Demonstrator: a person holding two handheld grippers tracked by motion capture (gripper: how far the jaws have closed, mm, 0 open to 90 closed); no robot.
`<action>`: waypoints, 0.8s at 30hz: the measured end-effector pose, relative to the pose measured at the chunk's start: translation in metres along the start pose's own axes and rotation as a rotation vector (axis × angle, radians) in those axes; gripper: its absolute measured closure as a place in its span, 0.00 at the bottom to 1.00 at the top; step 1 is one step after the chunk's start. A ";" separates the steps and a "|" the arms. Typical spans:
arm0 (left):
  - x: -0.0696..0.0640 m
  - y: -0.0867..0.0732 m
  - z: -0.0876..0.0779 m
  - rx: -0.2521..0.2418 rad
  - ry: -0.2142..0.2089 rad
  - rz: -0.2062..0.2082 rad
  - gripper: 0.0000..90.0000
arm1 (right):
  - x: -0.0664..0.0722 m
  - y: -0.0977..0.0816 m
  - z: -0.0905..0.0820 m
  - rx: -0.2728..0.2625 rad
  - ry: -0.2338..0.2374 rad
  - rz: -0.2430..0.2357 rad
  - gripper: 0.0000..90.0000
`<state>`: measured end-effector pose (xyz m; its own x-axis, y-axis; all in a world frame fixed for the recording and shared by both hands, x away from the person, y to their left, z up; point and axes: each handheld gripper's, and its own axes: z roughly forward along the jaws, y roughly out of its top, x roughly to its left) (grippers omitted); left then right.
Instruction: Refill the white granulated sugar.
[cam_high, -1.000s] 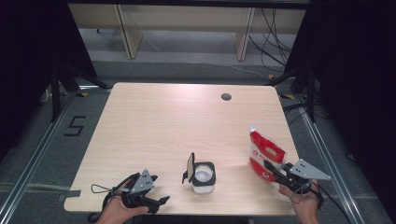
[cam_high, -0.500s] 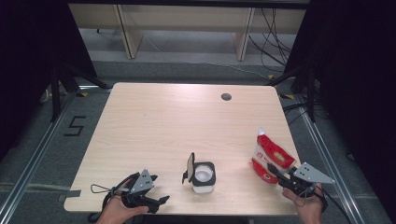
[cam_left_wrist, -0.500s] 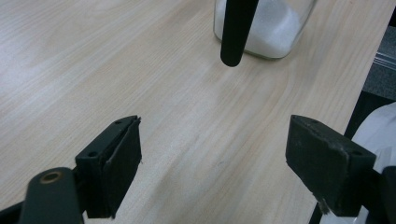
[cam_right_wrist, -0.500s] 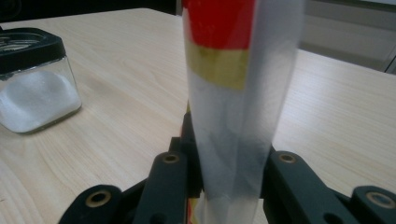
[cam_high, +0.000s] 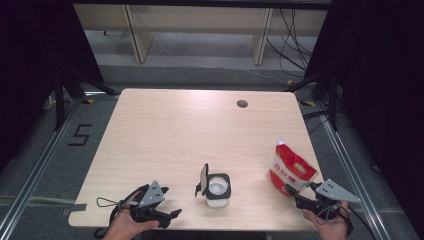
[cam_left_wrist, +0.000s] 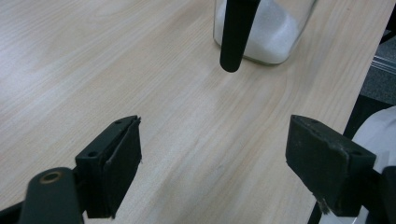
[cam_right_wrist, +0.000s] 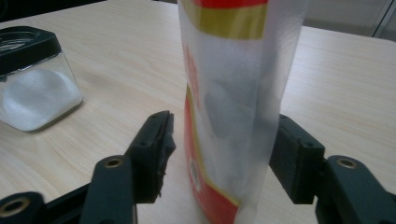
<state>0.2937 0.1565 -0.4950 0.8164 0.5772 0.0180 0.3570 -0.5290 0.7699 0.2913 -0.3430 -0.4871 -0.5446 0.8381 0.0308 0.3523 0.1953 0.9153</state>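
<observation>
A red-and-white bag (cam_high: 292, 167) of white powder stands upright at the table's front right. My right gripper (cam_high: 296, 194) sits just in front of it. In the right gripper view the bag (cam_right_wrist: 229, 93) is between the jaws of that gripper (cam_right_wrist: 224, 149), which have just been opening. The left pad stands clear of the bag. A square glass jar (cam_high: 218, 190) of white powder, its black lid (cam_high: 204, 179) flipped up, stands at the front centre. Left of it, my left gripper (cam_high: 172, 216) rests low over the wood, open and empty (cam_left_wrist: 215, 158), pointing at the jar (cam_left_wrist: 266, 32).
The light wooden table (cam_high: 200, 130) has a dark cable hole (cam_high: 242, 104) near its far edge. The bag is close to the table's right edge, and both hands are at the front edge. Shelving legs and cables lie beyond the table.
The bag, held tilted by the right gripper before, now stands upright on the table. The right jaws have spread apart from it. The left gripper has not moved.
</observation>
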 end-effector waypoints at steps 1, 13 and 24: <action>0.000 0.000 0.000 0.000 0.000 0.000 0.20 | 0.002 0.000 -0.002 0.005 -0.001 0.018 0.46; 0.001 0.013 -0.008 -0.082 -0.025 -0.060 0.20 | 0.015 -0.006 -0.021 0.043 -0.110 0.027 0.31; -0.002 0.031 -0.016 -0.113 -0.011 -0.062 0.20 | 0.019 -0.015 -0.033 0.066 -0.140 0.018 0.28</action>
<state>0.2960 0.1484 -0.4611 0.7993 0.5996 -0.0387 0.3545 -0.4187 0.8361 0.2511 -0.3469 -0.4870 -0.4277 0.9038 -0.0139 0.4127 0.2089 0.8866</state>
